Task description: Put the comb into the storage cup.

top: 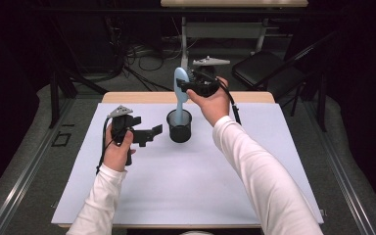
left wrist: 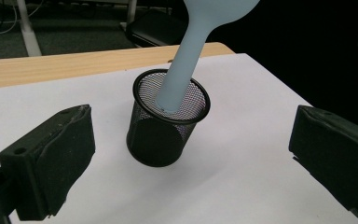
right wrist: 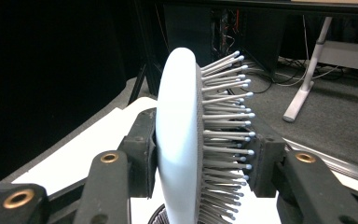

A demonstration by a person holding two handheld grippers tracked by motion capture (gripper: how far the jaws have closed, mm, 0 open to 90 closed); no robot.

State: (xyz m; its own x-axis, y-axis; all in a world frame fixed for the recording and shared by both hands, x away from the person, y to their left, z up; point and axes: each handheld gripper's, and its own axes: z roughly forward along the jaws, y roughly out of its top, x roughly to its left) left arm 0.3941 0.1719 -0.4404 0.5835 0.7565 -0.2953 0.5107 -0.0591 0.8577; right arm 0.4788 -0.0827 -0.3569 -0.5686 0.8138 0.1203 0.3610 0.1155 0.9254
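High view, right gripper (top: pixel 188 84): clamped on the head of a pale blue hairbrush (top: pixel 180 98), held above the far middle of the table.
High view, hairbrush: nearly upright, its handle going down into a black mesh cup (top: pixel 179 126) that stands on the white sheet (top: pixel 186 171).
High view, left gripper (top: pixel 152 132): jaws spread, holding nothing, just left of the cup and pointing at it.
Left gripper view, jaws: wide apart, one at each side, clear of the cup (left wrist: pixel 167 123) between them.
Left gripper view, hairbrush (left wrist: pixel 186 60): smooth blue handle leaning to the upper right, its end inside the cup against the mesh.
Right gripper view, jaws: closed on the brush head (right wrist: pixel 179 140), one pad on the smooth back, the other against the bristle tips.
Right gripper view, bristles (right wrist: pixel 226 126): grey pins with small ball ends, pointing right.
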